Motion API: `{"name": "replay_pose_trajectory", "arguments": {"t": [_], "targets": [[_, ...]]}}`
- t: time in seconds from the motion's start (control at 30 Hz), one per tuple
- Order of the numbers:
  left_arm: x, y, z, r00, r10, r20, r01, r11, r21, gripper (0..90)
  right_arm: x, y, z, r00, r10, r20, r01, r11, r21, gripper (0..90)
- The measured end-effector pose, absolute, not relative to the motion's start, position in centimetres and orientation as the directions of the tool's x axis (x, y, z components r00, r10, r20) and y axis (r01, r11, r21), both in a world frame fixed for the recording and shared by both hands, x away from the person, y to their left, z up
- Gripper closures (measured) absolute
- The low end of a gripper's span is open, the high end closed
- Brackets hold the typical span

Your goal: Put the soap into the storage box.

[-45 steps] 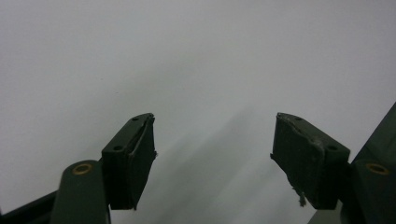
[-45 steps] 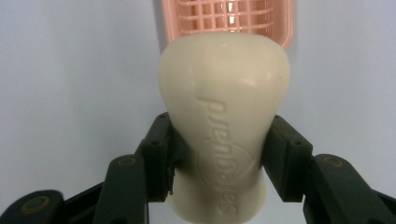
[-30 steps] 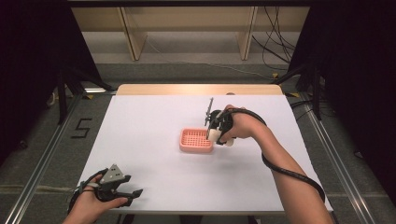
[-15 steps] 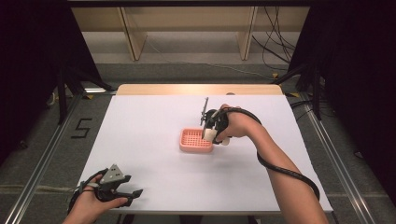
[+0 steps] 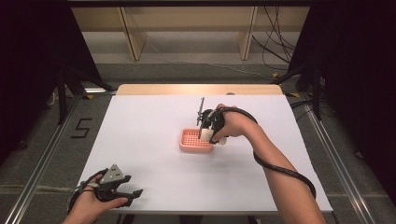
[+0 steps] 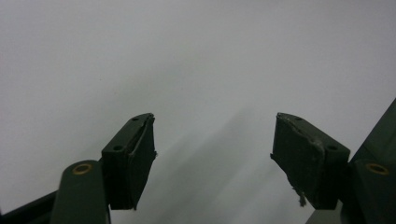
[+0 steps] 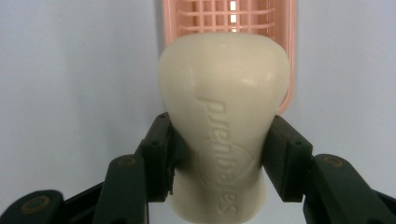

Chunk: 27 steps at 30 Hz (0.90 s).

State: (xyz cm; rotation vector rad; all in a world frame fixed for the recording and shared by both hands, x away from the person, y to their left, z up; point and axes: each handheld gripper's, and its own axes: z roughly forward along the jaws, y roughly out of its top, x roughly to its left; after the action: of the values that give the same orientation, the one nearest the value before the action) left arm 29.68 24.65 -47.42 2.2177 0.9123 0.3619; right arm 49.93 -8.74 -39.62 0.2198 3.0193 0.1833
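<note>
A cream soap bar (image 7: 224,116) with raised lettering sits between the jaws of my right gripper (image 7: 222,140), which is shut on it at both sides. Right behind the bar lies a pink slotted soap dish (image 7: 289,70). In the high view the right gripper (image 5: 208,130) holds the soap bar (image 5: 205,135) at the right end of the pink dish (image 5: 191,142), near the middle of the white table. My left gripper (image 5: 132,196) rests at the table's near left edge. Its jaws stand open over bare white surface, the left gripper (image 6: 212,154) holding nothing.
The white table (image 5: 154,116) has a wooden strip (image 5: 196,89) along its far edge. A black cable (image 5: 280,170) trails along the right forearm. Metal rails (image 5: 42,163) run beside the table, and dark curtains stand on both sides.
The right gripper with the soap bar has shifted slightly left, further over the pink dish. The left gripper has stayed where it was.
</note>
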Motion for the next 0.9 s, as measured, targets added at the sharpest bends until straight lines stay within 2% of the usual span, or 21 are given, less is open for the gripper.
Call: {"name": "replay_pose_trajectory", "arguments": {"t": [0.27,0.3,0.4,0.53,0.63,0.8,0.83,0.9], "targets": [[29.4,24.5,-47.5,0.7,0.713,-0.046,0.533,-0.479,0.698,29.6,49.9,-8.3,-39.7,-0.983,0.162,-0.084,0.15,0.979,0.141,50.6],[29.4,24.5,-47.5,0.698,0.714,-0.045,0.536,-0.48,0.694,29.5,50.1,-8.3,-39.8,-0.986,0.132,-0.097,0.117,0.982,0.145,50.6],[29.6,24.6,-47.4,0.715,0.699,-0.013,0.509,-0.506,0.696,29.6,49.9,-8.1,-39.8,-0.984,0.155,-0.087,0.142,0.98,0.139,50.6],[29.6,24.6,-47.4,0.715,0.699,-0.011,0.507,-0.507,0.697,29.6,50.1,-8.0,-39.8,-0.986,0.131,-0.1,0.117,0.985,0.13,50.6],[29.4,24.4,-47.5,0.696,0.716,-0.051,0.538,-0.474,0.697,29.6,50.1,-7.8,-39.8,-0.987,0.132,-0.094,0.118,0.982,0.144,50.6],[29.4,24.4,-47.5,0.696,0.717,-0.042,0.535,-0.479,0.696,29.6,50.2,-7.5,-39.8,-0.985,0.141,-0.102,0.127,0.983,0.13,50.6],[29.7,24.6,-47.4,0.718,0.696,-0.005,0.502,-0.513,0.696,29.6,50.3,-7.5,-39.9,-0.986,0.128,-0.102,0.114,0.985,0.13,50.6],[29.4,24.5,-47.5,0.697,0.716,-0.047,0.538,-0.479,0.694,29.6,50.1,-7.3,-39.8,-0.984,0.143,-0.104,0.13,0.984,0.126,50.6]]}}
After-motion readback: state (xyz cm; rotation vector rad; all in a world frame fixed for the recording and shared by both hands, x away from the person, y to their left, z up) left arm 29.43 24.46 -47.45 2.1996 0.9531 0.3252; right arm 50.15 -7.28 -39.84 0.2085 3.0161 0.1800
